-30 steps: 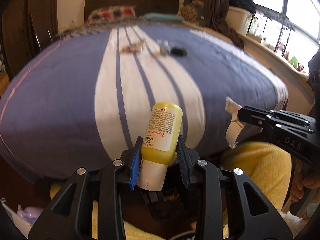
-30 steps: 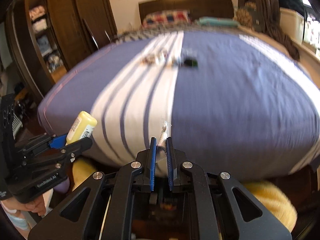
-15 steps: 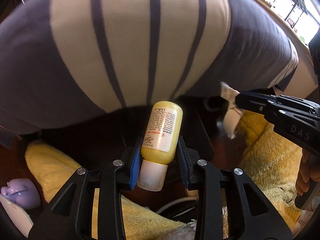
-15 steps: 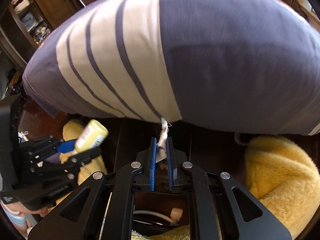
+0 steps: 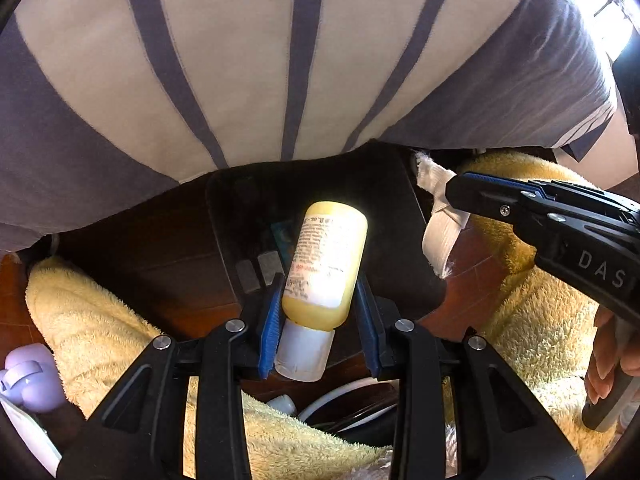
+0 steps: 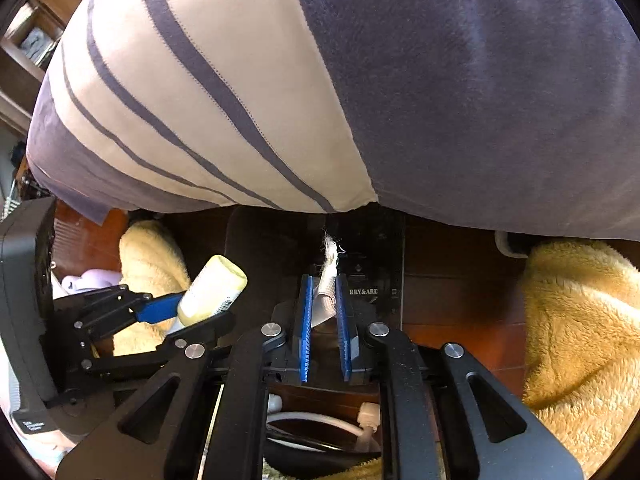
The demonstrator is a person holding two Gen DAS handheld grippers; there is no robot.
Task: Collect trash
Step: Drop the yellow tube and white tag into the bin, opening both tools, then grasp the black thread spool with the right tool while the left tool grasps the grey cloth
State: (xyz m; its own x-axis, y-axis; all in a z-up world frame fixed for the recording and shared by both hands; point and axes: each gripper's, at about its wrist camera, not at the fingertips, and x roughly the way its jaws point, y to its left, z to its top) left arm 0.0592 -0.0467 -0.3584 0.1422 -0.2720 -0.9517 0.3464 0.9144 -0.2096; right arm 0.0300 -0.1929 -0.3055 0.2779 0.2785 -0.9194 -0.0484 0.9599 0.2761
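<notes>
My left gripper [image 5: 318, 316] is shut on a yellow lotion bottle [image 5: 326, 260] with a white cap, bottom end pointing forward. It also shows in the right wrist view [image 6: 212, 290]. My right gripper [image 6: 325, 312] is shut on a strip of white gauze-like fabric [image 6: 328, 272], which also shows in the left wrist view [image 5: 438, 220]. Both grippers hang over a dark open bin [image 5: 240, 216] on the floor at the foot of the bed; several small items lie inside it.
The bed with its grey and cream striped cover [image 5: 280, 60] overhangs the bin's far side. Yellow fluffy towels [image 5: 88, 320] [image 6: 576, 340] lie on the wooden floor on both sides. A lilac plastic object [image 5: 28, 380] sits at far left.
Both grippers have tilted down from facing across the bed to facing the floor and moved in over the dark bin. Each still holds its item.
</notes>
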